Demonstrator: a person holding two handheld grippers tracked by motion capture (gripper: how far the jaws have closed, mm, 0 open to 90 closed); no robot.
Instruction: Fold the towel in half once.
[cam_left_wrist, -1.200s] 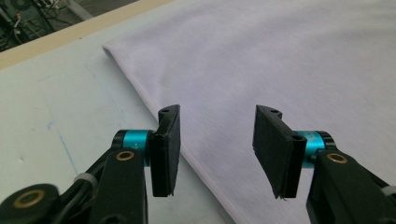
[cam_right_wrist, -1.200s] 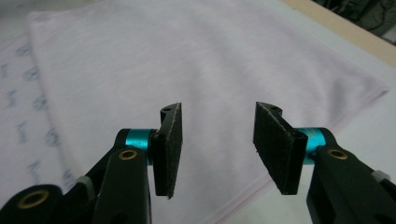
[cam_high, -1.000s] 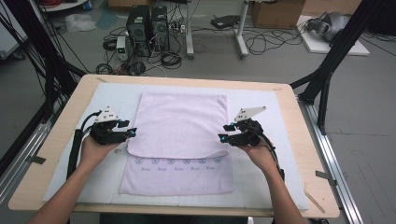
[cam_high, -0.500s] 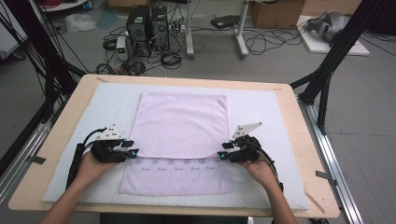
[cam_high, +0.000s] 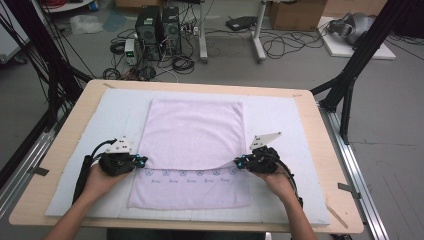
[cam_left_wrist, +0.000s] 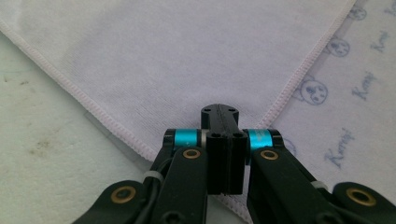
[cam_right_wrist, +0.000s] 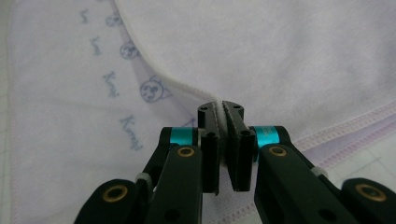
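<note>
Lilac terry towel (cam_high: 195, 135), stitched hem, folded flap.

Pale wooden counter (cam_high: 320, 150) with rounded corners, standing on a grey floor (cam_high: 390, 125). Covered almost edge to edge by a white padded mat (cam_high: 295, 130), wood showing as a narrow border all round. Spread on the mat, a lilac towel (cam_high: 195, 130), far part folded over the near, printed strip exposed.

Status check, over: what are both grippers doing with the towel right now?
Left gripper shut on towel corner. Right gripper pinching the folded hem; both just closed. Top layer sits short of the printed near edge. Nothing in the way.
</note>
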